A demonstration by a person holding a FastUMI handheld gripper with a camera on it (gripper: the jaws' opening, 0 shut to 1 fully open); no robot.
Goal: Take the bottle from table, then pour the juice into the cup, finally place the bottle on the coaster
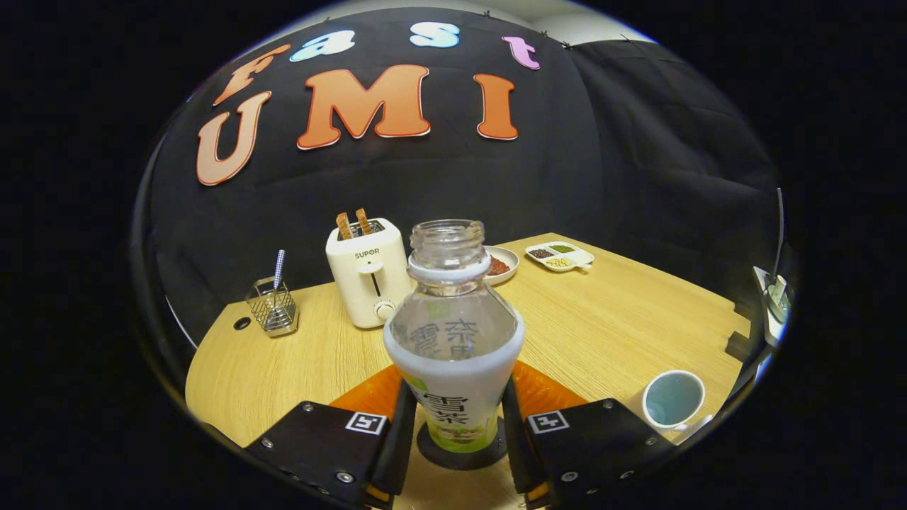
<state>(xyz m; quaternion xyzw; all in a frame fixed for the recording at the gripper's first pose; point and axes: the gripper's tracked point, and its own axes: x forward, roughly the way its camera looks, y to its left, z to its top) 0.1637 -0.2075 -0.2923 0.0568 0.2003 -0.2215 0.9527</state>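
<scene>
The gripper [454,425] points level across the surface [602,326], its fingers [397,432] clamped on either side of the uncapped bottle [453,340]. The bottle stands upright between them on the dark coaster [460,457]. The cup [673,400] sits off to the right, the toaster [368,273] beyond.

- The scene is viewed from a fisheye camera mounted on the gripper [453,425], low over the wooden table [609,326]
- The view is directed forward along the two fingers toward the booth's cloth wall
- The uncapped bottle [453,340] is seen very close, between the fingers; the toaster [367,273] is seen farther back
</scene>
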